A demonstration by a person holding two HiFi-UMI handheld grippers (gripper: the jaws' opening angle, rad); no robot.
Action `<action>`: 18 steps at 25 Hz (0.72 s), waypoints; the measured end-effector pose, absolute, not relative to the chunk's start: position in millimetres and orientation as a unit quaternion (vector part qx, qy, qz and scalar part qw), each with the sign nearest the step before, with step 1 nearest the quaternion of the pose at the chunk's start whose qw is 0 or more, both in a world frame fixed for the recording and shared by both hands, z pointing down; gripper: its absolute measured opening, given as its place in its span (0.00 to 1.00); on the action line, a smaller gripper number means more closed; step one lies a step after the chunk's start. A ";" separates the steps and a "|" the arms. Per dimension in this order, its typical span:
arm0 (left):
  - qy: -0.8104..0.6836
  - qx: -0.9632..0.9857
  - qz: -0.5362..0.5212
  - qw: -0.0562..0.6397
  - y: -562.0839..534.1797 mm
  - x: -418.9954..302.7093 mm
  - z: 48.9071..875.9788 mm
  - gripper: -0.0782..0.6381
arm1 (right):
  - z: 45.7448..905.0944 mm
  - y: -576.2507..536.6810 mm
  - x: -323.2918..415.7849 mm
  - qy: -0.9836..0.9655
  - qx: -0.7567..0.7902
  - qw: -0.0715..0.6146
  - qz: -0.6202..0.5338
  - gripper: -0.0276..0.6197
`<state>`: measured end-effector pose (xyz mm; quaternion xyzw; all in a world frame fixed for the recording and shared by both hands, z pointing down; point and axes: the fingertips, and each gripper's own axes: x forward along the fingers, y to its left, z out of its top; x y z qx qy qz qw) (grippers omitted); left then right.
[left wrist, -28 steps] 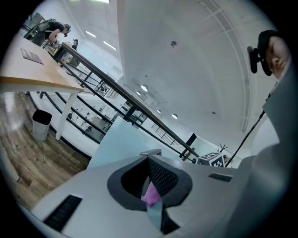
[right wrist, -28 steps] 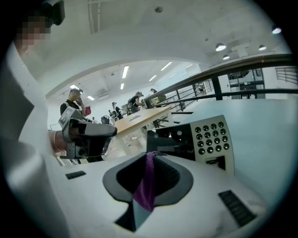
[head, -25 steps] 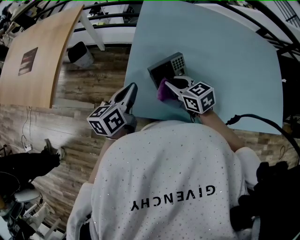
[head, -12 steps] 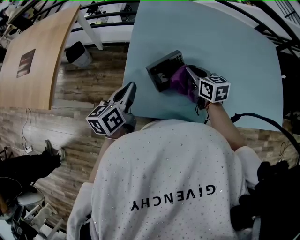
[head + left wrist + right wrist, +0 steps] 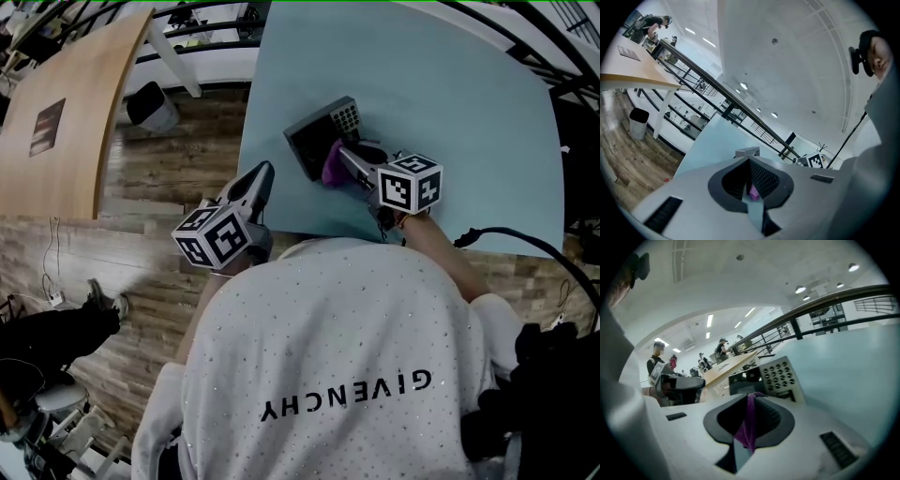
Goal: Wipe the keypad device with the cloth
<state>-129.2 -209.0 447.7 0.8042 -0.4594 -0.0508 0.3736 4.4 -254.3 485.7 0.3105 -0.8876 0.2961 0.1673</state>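
Note:
The keypad device point(image 5: 322, 137) is a dark box with a grey keypad, lying on the pale blue table point(image 5: 450, 103). My right gripper point(image 5: 343, 156) is shut on a purple cloth point(image 5: 334, 167) and holds it against the device's near side. In the right gripper view the cloth point(image 5: 749, 420) hangs pinched between the jaws, with the keypad device point(image 5: 777, 376) just ahead. My left gripper point(image 5: 263, 174) hovers off the table's left near edge, away from the device, with its jaws together. In the left gripper view the left gripper point(image 5: 750, 160) has the device point(image 5: 747, 152) beyond its tips.
A wooden table point(image 5: 66, 103) and a small bin point(image 5: 152, 105) stand on the plank floor at the left. A black cable point(image 5: 511, 234) runs over the table's near right edge. People point(image 5: 658, 363) stand far behind the device.
My right gripper swept the cloth rightward over the device, then came back to the left near side. The left gripper has stayed put.

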 end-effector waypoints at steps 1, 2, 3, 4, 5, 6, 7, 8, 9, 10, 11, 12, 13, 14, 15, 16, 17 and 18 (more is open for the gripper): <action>-0.458 0.805 -0.050 0.373 -207.3 -126.1 447.1 0.11 | 485.0 -243.9 -8.1 -0.896 0.283 0.172 0.295 0.12; -0.459 0.805 -0.049 0.373 -205.5 -124.3 446.4 0.11 | 484.3 -233.7 -20.0 -0.905 0.255 0.178 0.291 0.12; -0.462 0.803 -0.050 0.372 -203.7 -123.9 445.8 0.11 | 483.9 -223.9 -30.9 -0.912 0.228 0.186 0.285 0.12; -0.467 0.801 -0.051 0.372 -201.5 -124.2 445.2 0.11 | 484.3 -214.7 -39.5 -0.919 0.204 0.198 0.274 0.12; -0.473 0.798 -0.053 0.371 -198.7 -124.2 444.3 0.11 | 485.6 -206.9 -44.8 -0.924 0.185 0.211 0.260 0.12; -0.478 0.795 -0.053 0.370 -195.5 -123.4 443.2 0.11 | 487.7 -201.3 -46.6 -0.927 0.173 0.224 0.247 0.12; -0.483 0.792 -0.055 0.369 -192.5 -121.7 441.7 0.11 | 490.2 -198.7 -45.3 -0.928 0.167 0.235 0.236 0.12; -0.488 0.788 -0.058 0.371 -190.0 -120.0 439.8 0.11 | 492.8 -198.9 -41.8 -0.927 0.167 0.242 0.231 0.12; -0.492 0.783 -0.066 0.375 -187.7 -118.8 437.6 0.11 | 495.2 -201.1 -37.2 -0.925 0.170 0.248 0.231 0.12; -0.496 0.776 -0.077 0.381 -185.3 -118.8 435.3 0.11 | 497.4 -204.1 -32.2 -0.923 0.176 0.252 0.234 0.12; -0.502 0.769 -0.088 0.386 -182.2 -119.9 433.5 0.11 | 499.2 -207.1 -26.9 -0.920 0.182 0.255 0.237 0.12; -0.509 0.761 -0.096 0.390 -178.3 -121.7 432.4 0.11 | 500.8 -209.9 -21.1 -0.917 0.189 0.255 0.242 0.12; -0.517 0.754 -0.102 0.392 -174.3 -123.6 431.6 0.11 | 502.3 -213.0 -14.5 -0.914 0.196 0.252 0.249 0.12; -0.525 0.748 -0.107 0.392 -170.7 -125.0 431.0 0.11 | 503.4 -217.1 -6.5 -0.911 0.206 0.247 0.258 0.12; -0.533 0.743 -0.110 0.391 -167.6 -125.3 430.5 0.11 | 504.1 -222.2 3.2 -0.906 0.218 0.241 0.270 0.12; -0.539 0.738 -0.113 0.391 -164.5 -124.2 430.1 0.11 | 504.6 -227.9 14.1 -0.901 0.232 0.233 0.283 0.12; -0.542 0.734 -0.115 0.392 -161.2 -121.5 429.9 0.11 | 504.8 -233.8 25.7 -0.896 0.247 0.226 0.294 0.12; -0.542 0.732 -0.116 0.395 -157.8 -117.2 429.9 0.11 | 504.9 -239.9 37.4 -0.890 0.261 0.220 0.301 0.12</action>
